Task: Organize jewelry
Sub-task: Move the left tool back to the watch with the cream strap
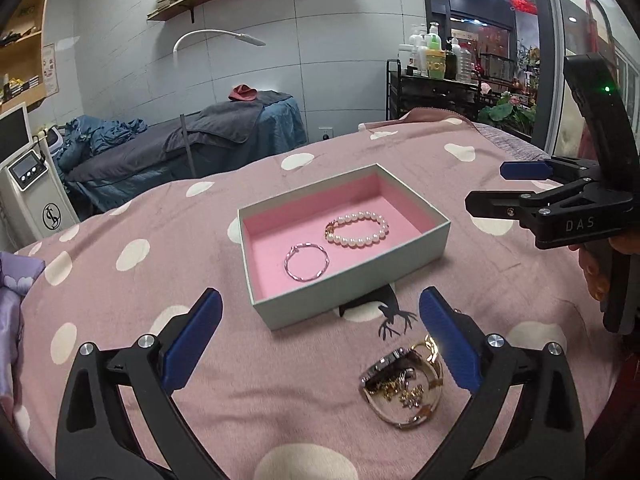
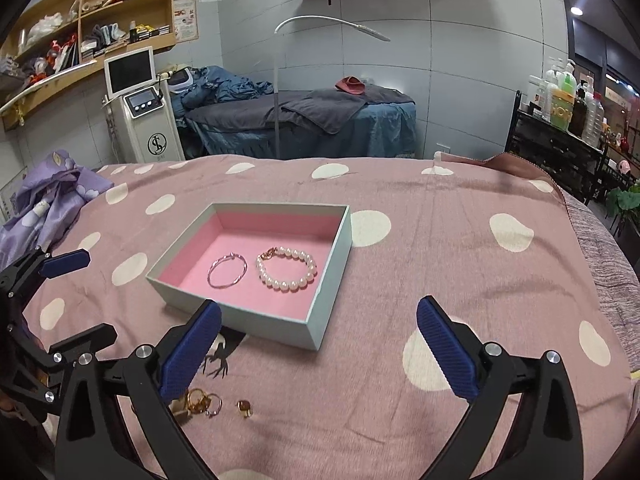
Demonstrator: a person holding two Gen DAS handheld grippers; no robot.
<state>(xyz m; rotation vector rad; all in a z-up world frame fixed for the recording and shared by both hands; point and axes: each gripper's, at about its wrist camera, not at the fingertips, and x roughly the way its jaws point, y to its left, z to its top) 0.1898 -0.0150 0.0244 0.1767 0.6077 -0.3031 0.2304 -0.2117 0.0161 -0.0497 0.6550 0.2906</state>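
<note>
Here we hold both grippers spread wide and empty above the pink spotted blanket [image 2: 440, 248]. Beyond our left gripper [image 1: 320, 340] and right gripper [image 2: 318, 348], the pale box [image 1: 352, 280] holds the silver bangle [image 1: 307, 261] beside the pearl bracelet [image 1: 359, 228]. A heap of gold jewelry [image 1: 404, 384] lies loose beside our left gripper's right finger.

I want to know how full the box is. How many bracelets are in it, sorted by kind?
Inside the pale grey box with pink lining:
White pearl bead bracelet with gold clasp: 1
Thin silver metal bangle: 1
Total: 2
A pile of gold and silver jewelry lies outside on the pink spotted blanket, too tangled to count.
</note>
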